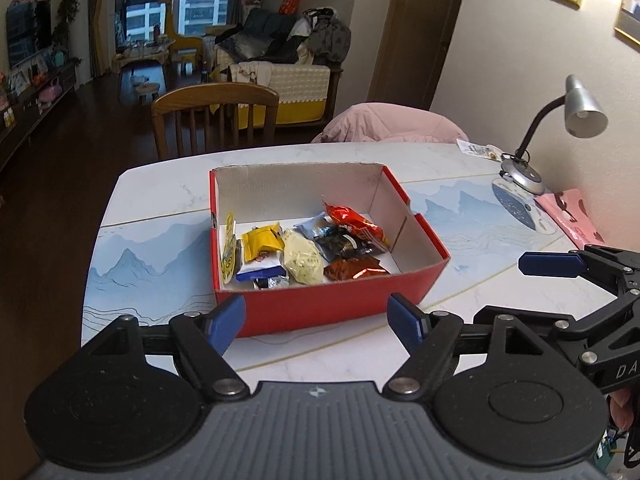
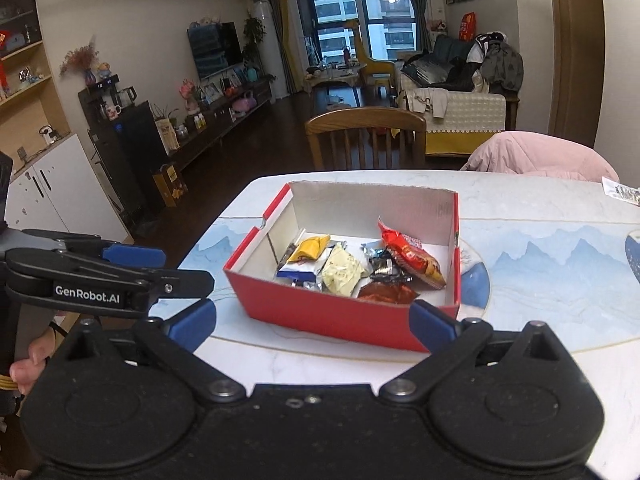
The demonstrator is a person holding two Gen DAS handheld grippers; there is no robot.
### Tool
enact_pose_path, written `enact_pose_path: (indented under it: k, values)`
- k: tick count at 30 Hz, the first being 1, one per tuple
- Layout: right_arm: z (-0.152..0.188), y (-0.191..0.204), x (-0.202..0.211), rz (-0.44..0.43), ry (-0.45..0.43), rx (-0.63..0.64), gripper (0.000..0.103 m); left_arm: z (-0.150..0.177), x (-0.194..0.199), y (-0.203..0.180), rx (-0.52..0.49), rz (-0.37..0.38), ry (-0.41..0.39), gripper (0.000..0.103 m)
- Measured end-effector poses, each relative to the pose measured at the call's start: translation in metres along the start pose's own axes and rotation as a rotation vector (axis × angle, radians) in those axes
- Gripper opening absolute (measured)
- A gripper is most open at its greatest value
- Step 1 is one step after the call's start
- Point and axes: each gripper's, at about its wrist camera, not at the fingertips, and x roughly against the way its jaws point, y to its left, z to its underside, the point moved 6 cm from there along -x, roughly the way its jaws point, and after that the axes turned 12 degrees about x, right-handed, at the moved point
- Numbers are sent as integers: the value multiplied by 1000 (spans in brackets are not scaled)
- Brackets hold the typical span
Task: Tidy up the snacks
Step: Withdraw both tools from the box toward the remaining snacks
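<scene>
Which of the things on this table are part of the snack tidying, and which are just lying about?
Part of the job: red box; snack packets inside it, such as the yellow packet and orange-red packet.

Just lying about: desk lamp; pink pouch; pink jacket on a chair.

"GenRobot.AI" on left gripper (image 2: 136, 258)

Bare table (image 1: 168, 184) lies open left of the left gripper (image 1: 316, 320) fingers, but straight ahead the red box (image 1: 332, 308) wall blocks the way. Right of them, the right gripper (image 2: 312, 322) crowds in; beyond, a lamp (image 1: 524, 172).
</scene>
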Motion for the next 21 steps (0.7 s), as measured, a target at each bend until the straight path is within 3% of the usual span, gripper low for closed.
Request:
enact_pose_path:
  k: [10,21]
  values:
    - [30,-5,13,36,6,-17,103,33,6,-10,15,16,19,79]
    - [76,-52,-5,17,128,14,103,68,-33,-45,30,41,132,79]
